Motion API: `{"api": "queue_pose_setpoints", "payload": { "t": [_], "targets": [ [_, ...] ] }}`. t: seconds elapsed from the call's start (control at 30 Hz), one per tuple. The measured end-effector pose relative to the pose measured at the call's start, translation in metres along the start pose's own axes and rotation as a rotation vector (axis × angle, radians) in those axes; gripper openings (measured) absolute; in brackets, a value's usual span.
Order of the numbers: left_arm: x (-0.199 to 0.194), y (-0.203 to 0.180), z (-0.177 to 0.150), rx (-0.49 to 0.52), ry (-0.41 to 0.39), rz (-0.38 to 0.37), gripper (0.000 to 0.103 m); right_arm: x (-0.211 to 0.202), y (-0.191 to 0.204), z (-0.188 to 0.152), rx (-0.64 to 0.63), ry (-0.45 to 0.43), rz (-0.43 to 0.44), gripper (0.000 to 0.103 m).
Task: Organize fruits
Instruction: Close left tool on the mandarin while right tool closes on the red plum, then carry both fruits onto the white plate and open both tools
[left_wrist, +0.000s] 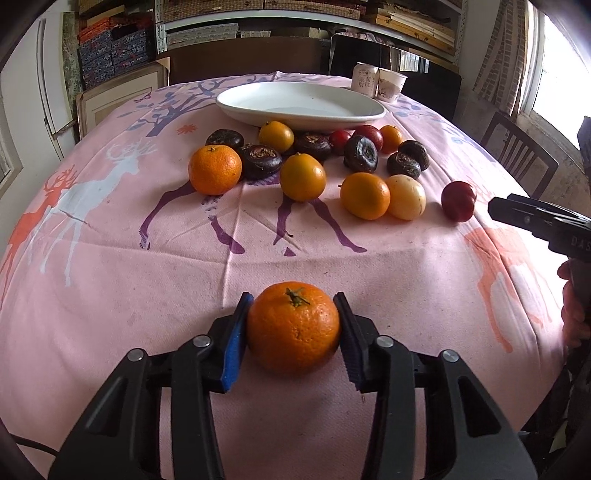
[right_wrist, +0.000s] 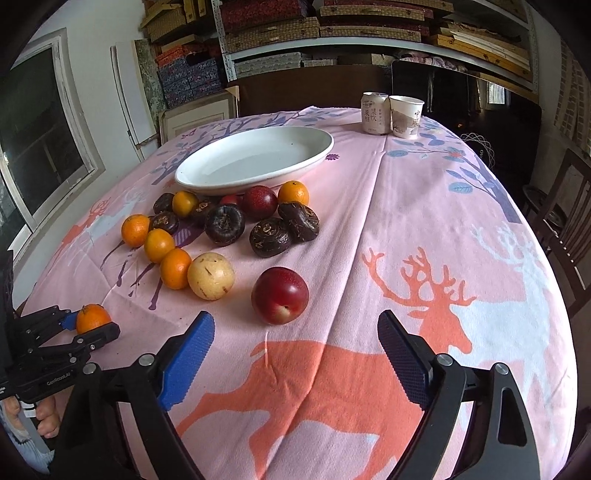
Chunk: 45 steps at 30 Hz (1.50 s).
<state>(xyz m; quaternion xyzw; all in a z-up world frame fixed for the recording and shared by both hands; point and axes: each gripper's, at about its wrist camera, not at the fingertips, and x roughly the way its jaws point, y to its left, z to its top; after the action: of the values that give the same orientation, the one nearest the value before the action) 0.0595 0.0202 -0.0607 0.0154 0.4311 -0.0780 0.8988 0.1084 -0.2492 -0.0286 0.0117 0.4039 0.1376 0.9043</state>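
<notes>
1. Left wrist view: the left gripper (left_wrist: 293, 328) has its two fingers clamped on a mandarin (left_wrist: 293, 326), one blue pad pressed to each side, stem upward, low over the pink deer-print cloth on the surface (left_wrist: 110, 295).
2. Farther back in the same view lies a loose group of fruit: another mandarin (left_wrist: 215, 169) at its left, dark round fruits (left_wrist: 260, 160) in the middle, a pale yellow fruit (left_wrist: 406, 196) touching an orange one (left_wrist: 365, 195), and a red plum (left_wrist: 458, 201) apart to the right.
3. A white oval plate (left_wrist: 258, 107) sits just behind the group, with a can (left_wrist: 365, 79) and a paper cup (left_wrist: 391, 85) at the far edge. The right gripper (left_wrist: 496, 210) juts in from the right, near the red plum.
4. Right wrist view: the right gripper (right_wrist: 295, 354) hovers over the cloth with its fingers spread wide apart, gripping nothing. The red plum (right_wrist: 280, 295) lies just ahead, between the fingertips' lines.
5. At the lower left of this view the left gripper (right_wrist: 92, 323) grips the mandarin (right_wrist: 92, 317), well apart from the plate (right_wrist: 207, 181).
</notes>
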Motion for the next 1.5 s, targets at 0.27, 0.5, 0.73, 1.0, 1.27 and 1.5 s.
{"api": "queue_pose_setpoints", "payload": {
  "t": [0.27,0.5,0.73,1.0,1.27,1.5],
  "targets": [
    [-0.003,0.012,0.008,-0.028,0.008,-0.016,0.043,0.034,0.005,0.014,-0.021,0.063,0.018,0.063],
    [-0.003,0.019,0.037,-0.010,-0.006,0.006,0.043,0.047,-0.001,0.010,0.024,0.101,0.111,0.040],
    [-0.008,0.012,0.121,0.058,-0.103,0.061,0.043,0.008,-0.005,0.066,0.034,-0.024,0.117,0.040],
    [0.057,0.019,0.211,0.016,-0.089,0.065,0.043,0.063,0.007,0.151,0.069,-0.090,0.064,0.040],
    [0.119,0.035,0.216,-0.047,0.001,0.006,0.043,0.129,0.006,0.157,0.130,-0.036,0.102,0.043],
    [0.104,0.043,0.215,-0.059,-0.051,0.023,0.067,0.116,0.007,0.156,0.114,-0.098,0.102,0.063]
  ]
}}
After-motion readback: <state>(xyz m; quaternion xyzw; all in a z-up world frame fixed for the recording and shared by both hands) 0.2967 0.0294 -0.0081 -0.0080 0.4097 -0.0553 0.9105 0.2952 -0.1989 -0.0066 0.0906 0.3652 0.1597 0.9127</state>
